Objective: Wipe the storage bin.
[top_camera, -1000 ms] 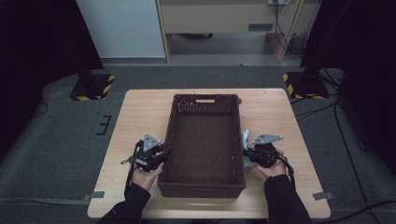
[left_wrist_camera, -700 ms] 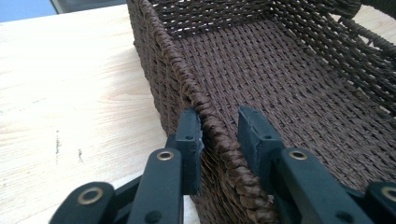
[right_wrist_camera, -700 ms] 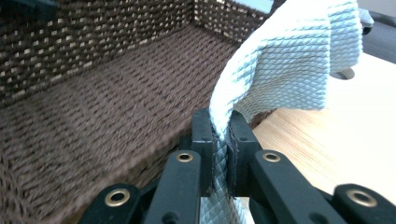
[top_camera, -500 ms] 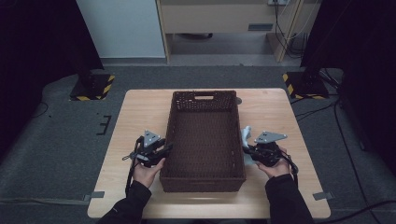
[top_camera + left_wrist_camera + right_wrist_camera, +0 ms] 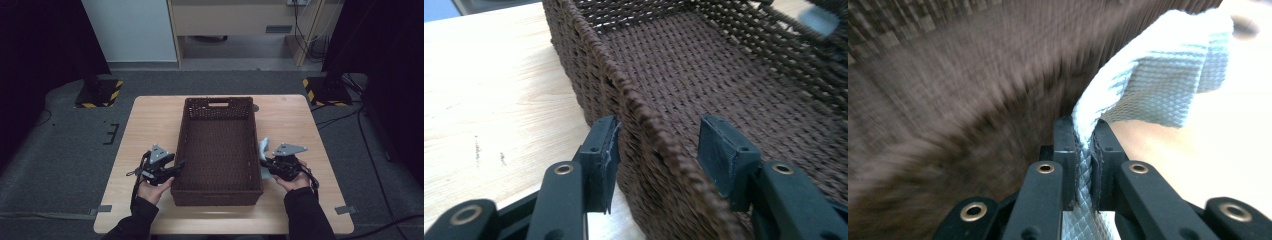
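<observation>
A brown woven basket [image 5: 181, 145] stands lengthwise on the wooden table, with nothing inside it. My left gripper [image 5: 177, 166] is at its left wall near the front corner. In the left gripper view my left gripper [image 5: 659, 145] straddles the basket's [image 5: 704, 65] rim. Its jaws have just been opening: the outer pad is close to the wall and the inner pad stands clear of it. My right gripper [image 5: 263, 162] is at the right wall, shut on a light blue woven cloth [image 5: 263, 146]. The right gripper view shows my right gripper [image 5: 1083, 135] pinching the cloth [image 5: 1158, 85] beside the blurred basket wall [image 5: 948, 75].
The table [image 5: 150, 125] has bare wood on both sides of the basket. A small round object [image 5: 255, 107] lies behind the basket's far right corner. Two dark stands with yellow-black bases [image 5: 97, 95] rest on the grey floor beyond the table.
The left gripper's jaws have spread apart around the basket's left wall. Both hands have stayed almost where they were, and the right gripper keeps its hold on the cloth.
</observation>
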Available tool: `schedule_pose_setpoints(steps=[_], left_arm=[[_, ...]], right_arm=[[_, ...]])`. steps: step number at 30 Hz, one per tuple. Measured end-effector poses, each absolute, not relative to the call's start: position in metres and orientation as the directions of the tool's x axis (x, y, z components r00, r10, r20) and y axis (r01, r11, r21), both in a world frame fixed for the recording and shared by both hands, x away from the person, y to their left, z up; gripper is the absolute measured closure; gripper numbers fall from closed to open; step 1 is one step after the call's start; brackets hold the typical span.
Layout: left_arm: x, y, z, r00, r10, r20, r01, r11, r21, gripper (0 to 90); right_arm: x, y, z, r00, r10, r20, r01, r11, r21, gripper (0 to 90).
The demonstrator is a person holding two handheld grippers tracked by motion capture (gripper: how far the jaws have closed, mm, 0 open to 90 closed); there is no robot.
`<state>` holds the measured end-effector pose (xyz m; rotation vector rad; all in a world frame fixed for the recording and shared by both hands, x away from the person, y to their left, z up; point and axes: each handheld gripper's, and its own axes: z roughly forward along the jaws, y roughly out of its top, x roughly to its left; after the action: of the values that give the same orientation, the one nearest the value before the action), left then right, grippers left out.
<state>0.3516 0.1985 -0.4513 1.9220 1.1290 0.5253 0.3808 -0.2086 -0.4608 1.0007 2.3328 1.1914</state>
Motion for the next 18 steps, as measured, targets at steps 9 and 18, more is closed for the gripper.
schedule_pose_setpoints(steps=[9, 18], left_arm=[[0.348, 0.193, -0.453, 0.502, 0.863, -0.060, 0.514, -0.241, 0.823, 63.3], [0.350, 0.192, -0.453, 0.470, 0.880, -0.075, 0.521, -0.207, 0.828, 68.4]], right_arm=[[0.366, -0.209, -0.462, -0.726, 0.688, 0.028, 0.415, 0.405, 0.815, 84.5], [0.375, -0.202, -0.494, -0.716, 0.697, 0.045, 0.506, 0.474, 0.721, 84.5]])
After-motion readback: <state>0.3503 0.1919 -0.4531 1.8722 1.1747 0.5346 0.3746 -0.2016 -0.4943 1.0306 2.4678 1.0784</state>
